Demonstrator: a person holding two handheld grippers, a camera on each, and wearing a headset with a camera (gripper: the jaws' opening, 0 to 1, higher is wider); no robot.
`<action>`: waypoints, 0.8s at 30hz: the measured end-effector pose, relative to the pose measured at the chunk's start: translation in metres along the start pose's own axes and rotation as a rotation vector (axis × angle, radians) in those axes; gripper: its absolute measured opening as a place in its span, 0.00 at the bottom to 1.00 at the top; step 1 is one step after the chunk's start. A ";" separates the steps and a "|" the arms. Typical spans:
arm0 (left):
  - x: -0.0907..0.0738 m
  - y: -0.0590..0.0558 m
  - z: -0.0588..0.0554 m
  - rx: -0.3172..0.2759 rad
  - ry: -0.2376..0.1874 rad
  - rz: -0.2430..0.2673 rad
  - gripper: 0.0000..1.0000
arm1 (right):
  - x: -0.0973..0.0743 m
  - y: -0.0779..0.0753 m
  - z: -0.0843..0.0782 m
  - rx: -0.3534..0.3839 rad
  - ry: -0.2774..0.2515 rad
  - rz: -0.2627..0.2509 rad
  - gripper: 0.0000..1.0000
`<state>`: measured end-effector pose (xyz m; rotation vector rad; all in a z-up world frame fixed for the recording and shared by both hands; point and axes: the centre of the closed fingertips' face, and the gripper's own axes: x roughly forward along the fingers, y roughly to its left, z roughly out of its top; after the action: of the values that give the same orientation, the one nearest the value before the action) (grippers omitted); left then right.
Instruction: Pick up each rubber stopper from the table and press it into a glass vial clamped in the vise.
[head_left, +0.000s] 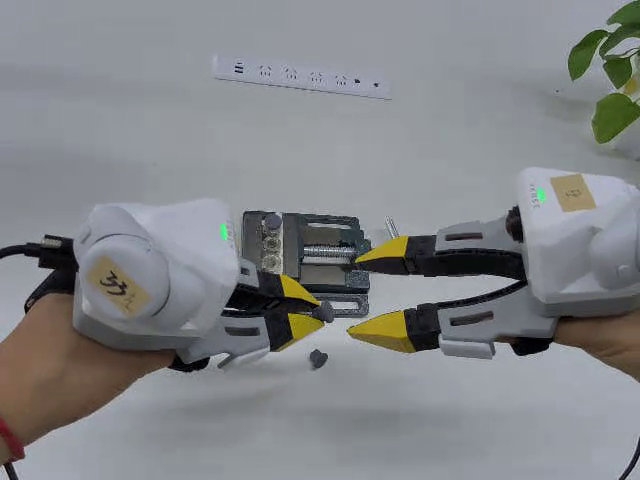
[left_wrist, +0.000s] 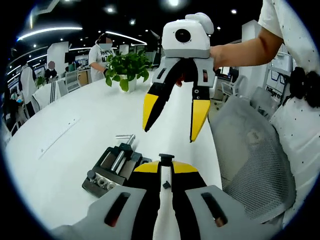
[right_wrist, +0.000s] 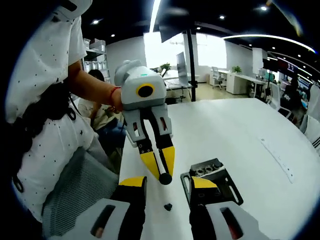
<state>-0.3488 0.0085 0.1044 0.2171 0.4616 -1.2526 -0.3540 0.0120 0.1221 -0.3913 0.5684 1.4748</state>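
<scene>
At mid-desk (head_left: 480, 420), head view: the vise (head_left: 325, 262) clamps a row of vials (head_left: 270, 245); the far one looks capped, not certain. The left gripper (head_left: 312, 310) is pinched on a rubber stopper (head_left: 325, 312) just off the vise's near side. The right gripper (head_left: 354, 296) has its jaws apart and empty. A spare stopper (head_left: 318, 358) lies toward the near edge.

Left gripper view: the stopper sits at the very tips, a thin hold.

Right gripper view: own jaws spread wide.

To do it well: centre the stopper over an open mouth, keep it square, press straight down. A sideways shove could crack the glass.
</scene>
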 end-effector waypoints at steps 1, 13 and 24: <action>-0.001 0.000 0.002 -0.004 -0.008 0.001 0.04 | 0.001 0.001 0.001 0.001 0.004 0.008 0.28; -0.010 -0.001 0.011 0.000 -0.051 0.005 0.04 | 0.009 0.006 0.006 -0.044 0.054 0.070 0.15; -0.016 0.000 0.013 0.000 -0.070 0.007 0.04 | 0.012 0.008 0.011 -0.064 0.069 0.085 0.09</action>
<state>-0.3504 0.0171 0.1228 0.1742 0.4003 -1.2493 -0.3604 0.0285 0.1250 -0.4746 0.5995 1.5690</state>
